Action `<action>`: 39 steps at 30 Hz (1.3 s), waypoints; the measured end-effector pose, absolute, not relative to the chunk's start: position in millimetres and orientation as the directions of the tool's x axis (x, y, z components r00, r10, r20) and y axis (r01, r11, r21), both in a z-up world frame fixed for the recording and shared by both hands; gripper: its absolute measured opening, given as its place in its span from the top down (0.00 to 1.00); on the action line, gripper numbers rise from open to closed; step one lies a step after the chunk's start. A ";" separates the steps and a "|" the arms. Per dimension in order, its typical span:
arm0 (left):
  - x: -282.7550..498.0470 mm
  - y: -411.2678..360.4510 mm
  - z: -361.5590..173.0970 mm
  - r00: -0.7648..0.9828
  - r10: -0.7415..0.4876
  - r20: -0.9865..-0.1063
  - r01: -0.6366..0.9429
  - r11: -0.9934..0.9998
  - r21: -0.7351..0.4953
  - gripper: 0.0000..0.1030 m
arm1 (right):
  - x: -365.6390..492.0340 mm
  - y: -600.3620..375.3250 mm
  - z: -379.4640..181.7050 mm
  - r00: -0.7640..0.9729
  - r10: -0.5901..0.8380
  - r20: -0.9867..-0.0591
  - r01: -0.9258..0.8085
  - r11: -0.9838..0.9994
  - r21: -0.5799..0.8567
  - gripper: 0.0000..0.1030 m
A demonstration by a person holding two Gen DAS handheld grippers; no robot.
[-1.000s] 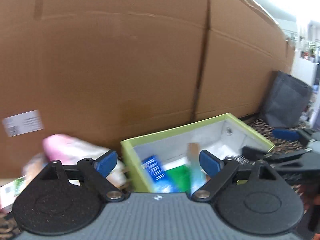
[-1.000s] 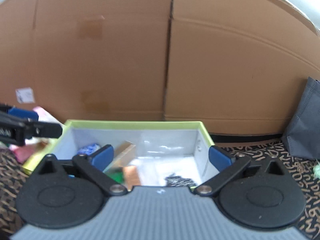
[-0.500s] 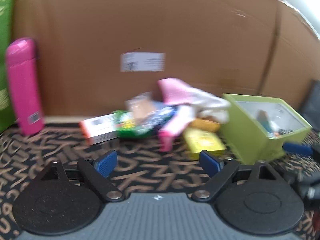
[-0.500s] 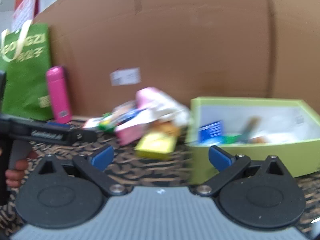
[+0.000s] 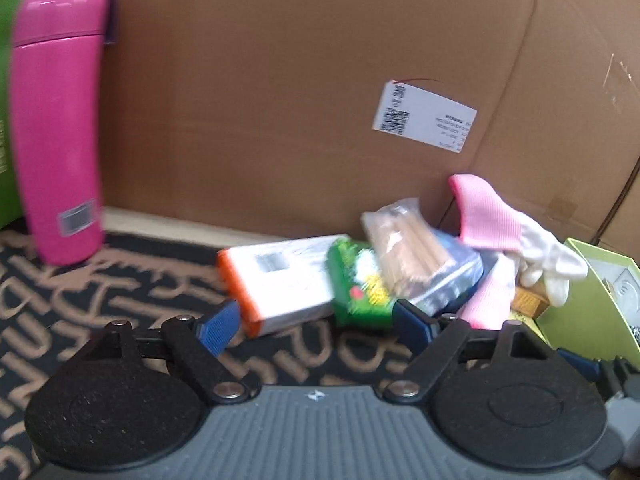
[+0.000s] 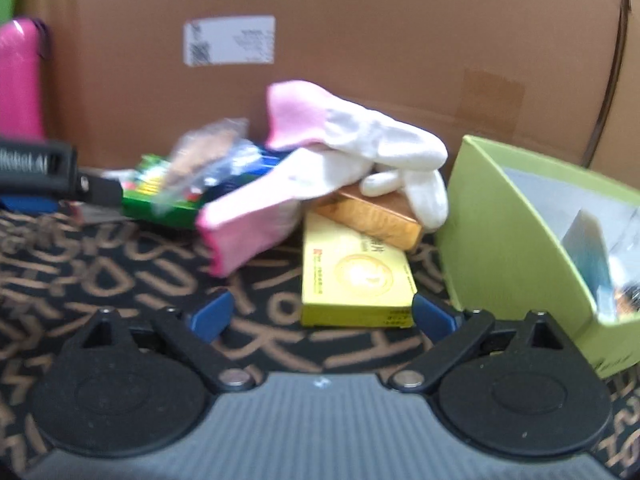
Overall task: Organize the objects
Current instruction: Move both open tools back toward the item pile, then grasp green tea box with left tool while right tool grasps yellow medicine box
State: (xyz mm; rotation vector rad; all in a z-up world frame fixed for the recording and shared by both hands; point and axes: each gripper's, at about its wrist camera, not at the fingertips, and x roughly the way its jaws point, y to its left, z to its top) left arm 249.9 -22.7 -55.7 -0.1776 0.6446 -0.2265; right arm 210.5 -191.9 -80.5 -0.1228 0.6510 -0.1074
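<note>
A pile of objects lies on the patterned mat against a cardboard wall. My left gripper [image 5: 316, 326] is open and empty, its jaws just short of a white box with an orange end [image 5: 280, 284] and a green packet [image 5: 360, 292]. A bag of wooden sticks [image 5: 408, 248] and pink-and-white gloves [image 5: 508, 232] lie on the pile. My right gripper [image 6: 322, 316] is open and empty, just in front of a yellow box [image 6: 352, 280]. A brown box [image 6: 372, 214] lies under the gloves [image 6: 340, 140]. The lime green box [image 6: 532, 240] holds several items at the right.
A tall pink bottle [image 5: 56, 120] stands at the left by a green bag. The cardboard wall [image 5: 280, 100] with a white label [image 5: 424, 118] closes the back. The left gripper's body [image 6: 40, 170] shows at the left of the right wrist view.
Both grippers have swung left, away from the lime green box, and come down close to the pile on the mat. Both stay open.
</note>
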 end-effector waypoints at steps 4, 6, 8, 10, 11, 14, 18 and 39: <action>262.9 -52.5 -57.1 0.773 -0.273 -0.572 0.224 0.962 -0.157 0.19 | 213.9 -194.7 -82.2 0.789 -0.188 -0.585 0.099 0.978 -0.181 0.06; 263.5 -59.8 -57.1 0.768 -0.286 -0.573 0.240 0.958 -0.157 0.21 | 209.9 -194.6 -81.5 0.798 -0.202 -0.567 0.096 0.973 -0.211 0.07; 262.8 -64.8 -57.8 0.766 -0.315 -0.560 0.273 0.949 -0.159 0.21 | 211.5 -196.8 -83.6 0.795 -0.202 -0.572 0.092 0.972 -0.216 0.07; 266.5 -69.8 -60.0 0.772 -0.291 -0.565 0.256 0.956 -0.142 0.21 | 217.6 -202.9 -84.6 0.789 -0.202 -0.580 0.103 0.975 -0.198 0.07; 267.1 -71.9 -60.6 0.777 -0.284 -0.562 0.255 0.958 -0.132 0.21 | 220.0 -206.2 -84.5 0.786 -0.211 -0.581 0.117 0.974 -0.196 0.09; 262.2 -76.5 -62.3 0.784 -0.279 -0.555 0.291 0.954 -0.068 0.39 | 214.7 -222.5 -82.8 0.781 -0.180 -0.599 0.123 0.983 -0.135 0.31; 244.8 -60.4 -58.2 0.775 -0.311 -0.549 0.299 0.947 -0.114 0.64 | 183.6 -231.4 -80.3 0.791 -0.126 -0.599 0.068 0.991 -0.119 0.34; 223.3 -52.8 -58.1 0.766 -0.308 -0.565 0.185 0.946 -0.265 0.41 | 71.2 -230.4 -42.1 0.824 0.093 -0.559 -0.140 0.989 -0.041 0.27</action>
